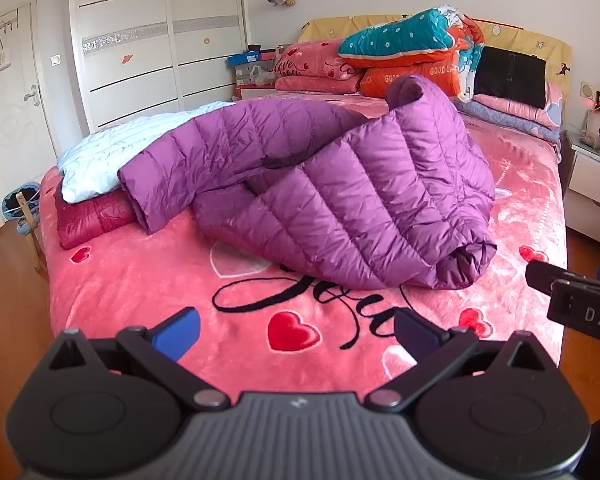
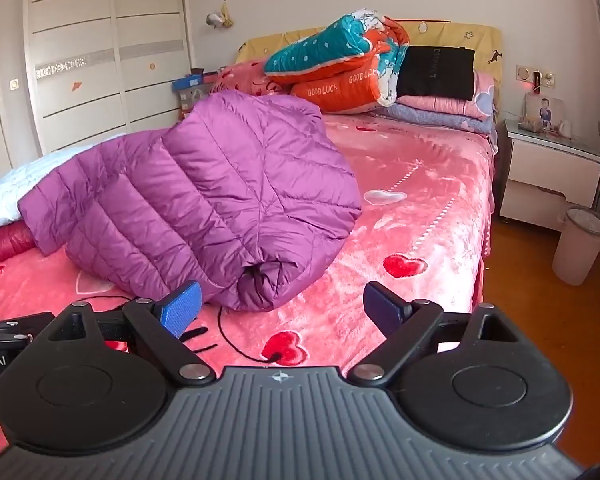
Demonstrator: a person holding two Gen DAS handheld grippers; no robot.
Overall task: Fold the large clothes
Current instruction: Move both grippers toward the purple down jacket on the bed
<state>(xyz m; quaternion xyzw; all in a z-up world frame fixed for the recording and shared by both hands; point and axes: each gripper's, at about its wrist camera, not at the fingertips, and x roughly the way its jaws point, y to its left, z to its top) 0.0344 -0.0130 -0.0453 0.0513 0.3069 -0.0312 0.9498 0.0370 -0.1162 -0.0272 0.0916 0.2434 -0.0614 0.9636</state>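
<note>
Fingers of the left gripper (image 1: 298, 332) and the right gripper (image 2: 281, 306) are spread wide with nothing between them, both hovering over the near end of the bed. The purple down jacket (image 1: 332, 184) lies crumpled mid-bed on the pink heart-print blanket (image 1: 148, 280), its left end draped over what looks like a folded white quilted garment (image 1: 100, 156) atop a red one (image 1: 88, 220). Stacked bedding (image 1: 412, 52) sits at the headboard.
</note>
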